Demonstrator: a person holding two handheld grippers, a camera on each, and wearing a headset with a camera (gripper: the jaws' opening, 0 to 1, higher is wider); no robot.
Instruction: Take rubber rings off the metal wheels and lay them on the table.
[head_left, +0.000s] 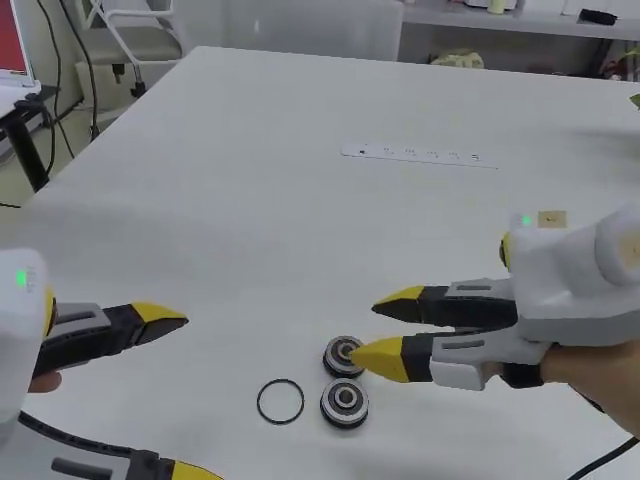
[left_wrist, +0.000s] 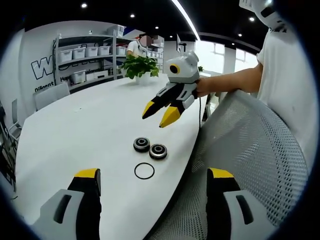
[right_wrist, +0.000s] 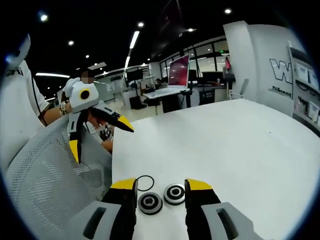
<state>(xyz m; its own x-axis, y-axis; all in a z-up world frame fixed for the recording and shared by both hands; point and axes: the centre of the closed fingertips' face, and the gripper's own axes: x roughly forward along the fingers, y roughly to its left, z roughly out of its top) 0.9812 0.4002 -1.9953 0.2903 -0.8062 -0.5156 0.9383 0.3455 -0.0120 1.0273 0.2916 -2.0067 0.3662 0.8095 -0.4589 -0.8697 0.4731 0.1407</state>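
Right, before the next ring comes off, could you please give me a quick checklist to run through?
1. Right hand-held gripper open and empty: ok.
2. Left hand-held gripper open and empty: ok.
3. Removed rubber ring flat on the table, apart from both wheels: ok.
4. Far wheel and near wheel lying ahead between the right jaws in the right gripper view: ok.
5. Which wheel has a ring on it: cannot tell.

Noted a long white power strip (head_left: 418, 155) lying flat. Beyond, found a leafy potted plant (left_wrist: 140, 65) before shelves (left_wrist: 85, 60) of white bins. Also spotted a white mesh chair back (left_wrist: 250, 150) and a red-screened laptop (right_wrist: 180, 72) on a far desk (right_wrist: 165, 92).
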